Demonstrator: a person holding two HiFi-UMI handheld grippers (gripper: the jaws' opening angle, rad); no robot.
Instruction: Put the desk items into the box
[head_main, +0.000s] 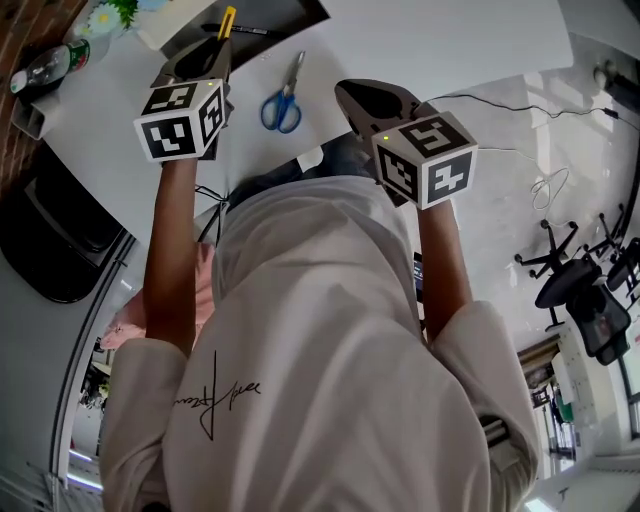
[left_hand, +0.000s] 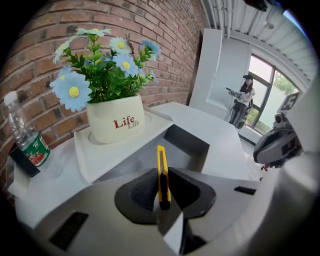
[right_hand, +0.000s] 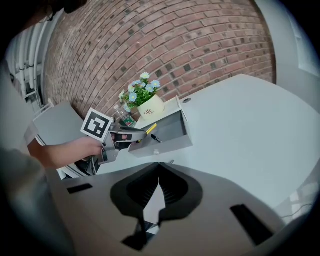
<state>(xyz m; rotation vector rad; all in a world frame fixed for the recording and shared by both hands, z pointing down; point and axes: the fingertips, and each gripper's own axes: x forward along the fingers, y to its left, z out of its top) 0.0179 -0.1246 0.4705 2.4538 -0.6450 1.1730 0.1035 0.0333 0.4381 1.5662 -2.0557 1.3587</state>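
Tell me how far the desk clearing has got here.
Done: a black pen lies in the box. In hand: the left gripper grips the yellow utility knife at the box. Left: the blue scissors on the desk; the right gripper is shut, empty.

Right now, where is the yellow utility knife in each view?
Head view: utility knife at top, left of centre, in the left hand-held gripper.
Left gripper view: centre, clamped between the jaws.
Right gripper view: small, left of centre, by the box.
Shared landmark: the potted flowers beside the box.
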